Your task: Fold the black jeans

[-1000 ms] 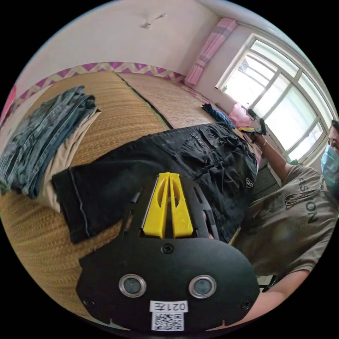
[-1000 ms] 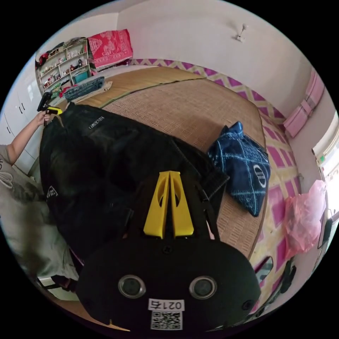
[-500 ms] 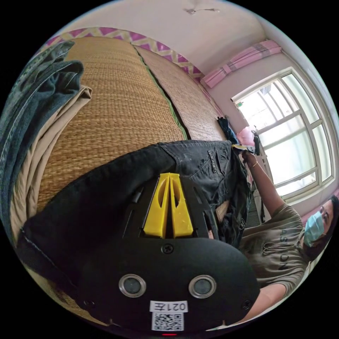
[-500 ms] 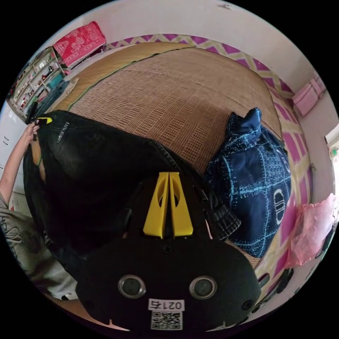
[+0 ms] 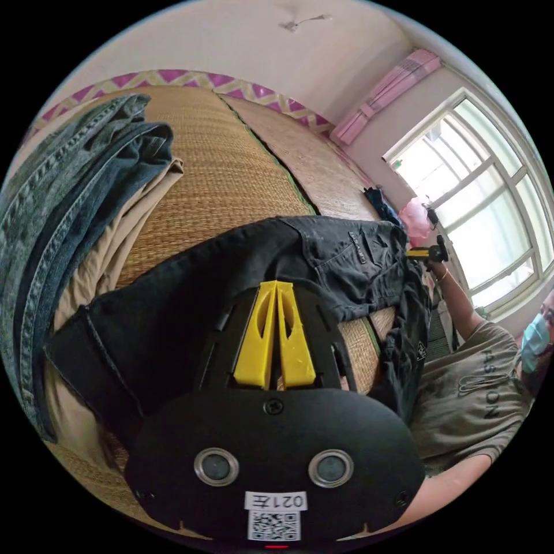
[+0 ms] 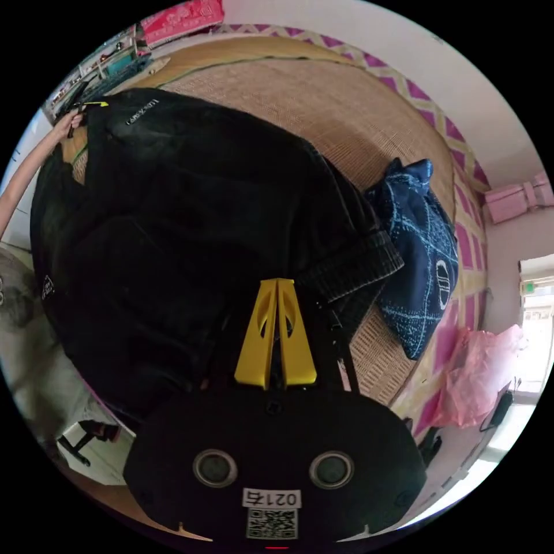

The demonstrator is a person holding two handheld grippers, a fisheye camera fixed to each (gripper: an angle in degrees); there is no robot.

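One pair of black denim jeans [image 5: 190, 294] lies on the woven straw mat [image 5: 219, 173], long axis running lower left to right of frame in the left gripper view. Left gripper [image 5: 276, 288] – yellow fingers together on the leg edge. Right gripper [image 6: 277, 287] – fingers together at the ribbed hem [image 6: 352, 262]; whether they actually pinch cloth, cannot tell. Both sit at the jeans. Two folded garments [image 5: 63, 202] stacked at left.

A stack of folded blue jeans [image 5: 69, 190] over tan trousers [image 5: 98, 265] lies on the woven mat [image 5: 231, 173], left. A dark blue patterned cloth [image 6: 424, 254] sits on the mat's right, a pink plastic bag [image 6: 479, 375] beyond. Shelves [image 6: 104, 63] stand far left, a window [image 5: 485, 202] far right.
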